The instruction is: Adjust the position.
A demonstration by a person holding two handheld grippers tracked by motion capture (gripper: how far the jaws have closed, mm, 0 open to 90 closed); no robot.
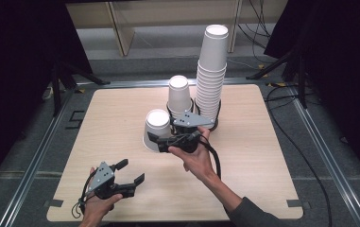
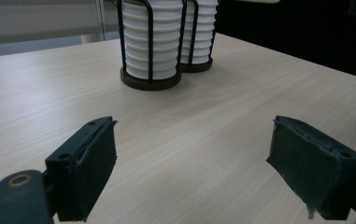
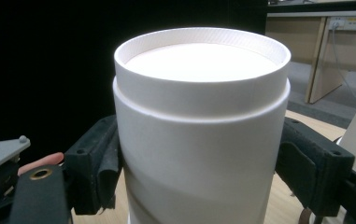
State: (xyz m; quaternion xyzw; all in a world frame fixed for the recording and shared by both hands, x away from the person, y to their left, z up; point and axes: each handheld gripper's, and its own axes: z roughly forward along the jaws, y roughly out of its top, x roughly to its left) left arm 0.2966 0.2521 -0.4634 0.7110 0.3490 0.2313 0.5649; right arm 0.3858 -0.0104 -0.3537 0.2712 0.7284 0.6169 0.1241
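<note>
A single white paper cup (image 1: 158, 126), upside down, sits left of centre on the wooden table (image 1: 262, 156). My right gripper (image 1: 158, 143) is shut on it, and in the right gripper view both black pads (image 3: 98, 163) press the sides of the cup (image 3: 199, 140). I cannot tell whether the cup rests on the table. My left gripper (image 1: 131, 172) is held open near the front left edge with nothing between its fingers; its jaws stand wide apart over bare wood in the left gripper view (image 2: 192, 168).
Two black wire holders stand behind the held cup: a short stack of upturned cups (image 1: 178, 94) and a tall stack (image 1: 213, 66) to its right. Both stacks (image 2: 151, 42) lie ahead of my left gripper. Cables (image 1: 310, 156) run along the floor on the right.
</note>
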